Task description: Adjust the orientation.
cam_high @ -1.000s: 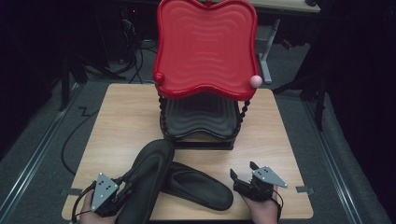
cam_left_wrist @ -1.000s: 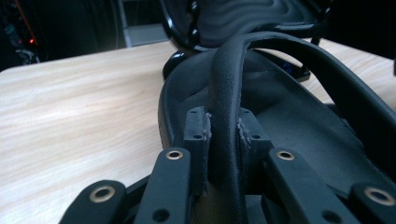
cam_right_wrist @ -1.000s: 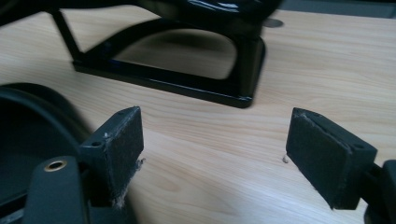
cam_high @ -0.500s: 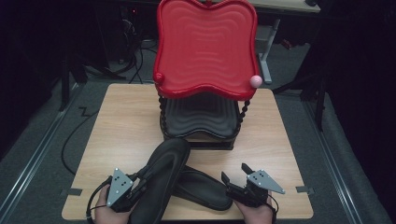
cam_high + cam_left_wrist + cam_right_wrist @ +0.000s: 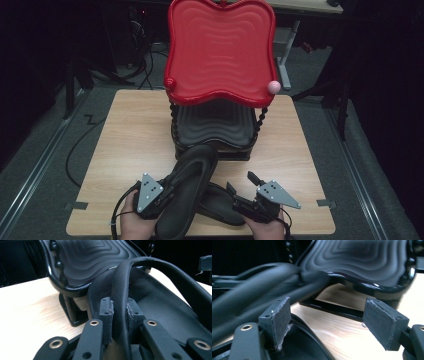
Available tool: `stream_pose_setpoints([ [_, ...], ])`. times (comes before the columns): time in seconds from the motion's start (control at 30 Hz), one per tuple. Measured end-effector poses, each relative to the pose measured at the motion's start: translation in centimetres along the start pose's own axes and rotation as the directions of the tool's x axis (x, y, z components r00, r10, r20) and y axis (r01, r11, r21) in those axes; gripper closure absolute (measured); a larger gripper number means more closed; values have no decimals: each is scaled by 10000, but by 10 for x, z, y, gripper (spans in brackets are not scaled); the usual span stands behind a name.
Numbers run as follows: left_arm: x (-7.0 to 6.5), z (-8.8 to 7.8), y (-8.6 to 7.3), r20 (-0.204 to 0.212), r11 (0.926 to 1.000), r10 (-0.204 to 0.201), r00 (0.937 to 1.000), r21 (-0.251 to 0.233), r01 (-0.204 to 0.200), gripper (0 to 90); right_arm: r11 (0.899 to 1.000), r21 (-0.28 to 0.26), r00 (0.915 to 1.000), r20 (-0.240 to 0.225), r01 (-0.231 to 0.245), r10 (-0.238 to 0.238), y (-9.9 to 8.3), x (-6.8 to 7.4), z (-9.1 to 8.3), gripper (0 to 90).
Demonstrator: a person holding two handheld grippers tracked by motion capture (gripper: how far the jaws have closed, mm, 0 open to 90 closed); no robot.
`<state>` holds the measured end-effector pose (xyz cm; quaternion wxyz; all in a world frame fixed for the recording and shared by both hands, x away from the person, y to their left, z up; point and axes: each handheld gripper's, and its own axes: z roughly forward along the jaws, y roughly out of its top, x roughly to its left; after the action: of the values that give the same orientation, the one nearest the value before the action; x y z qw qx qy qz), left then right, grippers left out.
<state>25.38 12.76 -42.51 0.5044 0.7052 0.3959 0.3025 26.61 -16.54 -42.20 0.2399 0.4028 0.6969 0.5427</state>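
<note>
L gripper (image 5: pixel 167 192) pinches the strap (image 5: pixel 120 295) of a black sandal (image 5: pixel 187 192), held w/ its toe at the foot of the two-tier stand (image 5: pixel 220 55). R gripper (image 5: pixel 241 186), jaws spread w/ nothing between (just been closing slightly), sits near the stand's front, over the second sandal (image 5: pixel 220 206) lying flat on the table (image 5: pixel 130 130).

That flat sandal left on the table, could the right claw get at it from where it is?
Probably yes. The right claw is open with nothing between its pads, just beside the sandal on the table. The sandal held by the left claw lies across part of it, but the near end looks reachable.
</note>
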Motion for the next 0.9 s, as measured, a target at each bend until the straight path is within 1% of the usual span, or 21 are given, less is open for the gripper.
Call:
stream_pose_setpoints([
  [0.07,-5,6,3,-49,10000,46,10000,32,-46,782,10000,-10,9999,-171,-4,4,3,5,1,232],
  [0.23,-16,21,12,-65,9993,364,9993,131,-363,782,9998,-190,9987,-505,-22,13,14,16,2,245],
  [0.33,-20,29,17,-93,9994,339,9994,113,-338,782,9989,-468,9979,-640,-11,-19,21,19,-1,260],
  [0.4,-23,32,21,-150,9991,409,9991,70,-408,781,9985,-547,9976,-692,-47,9,25,21,-1,267],
  [0.47,-26,34,24,-232,9989,477,9986,-3,-477,782,9987,-510,9972,-743,4,-42,26,24,0,275],
  [0.6,-28,38,32,-402,9989,422,9983,-183,-430,781,9993,-332,9966,-798,158,-185,24,29,4,306],
  [0.67,-27,40,35,-464,9987,406,9981,-302,-420,781,9993,-258,9966,-781,252,-272,23,29,7,333],
  [0.9,-25,43,42,-820,9968,235,9964,-744,-296,773,9982,-322,9963,-678,516,-537,25,27,13,482],
])
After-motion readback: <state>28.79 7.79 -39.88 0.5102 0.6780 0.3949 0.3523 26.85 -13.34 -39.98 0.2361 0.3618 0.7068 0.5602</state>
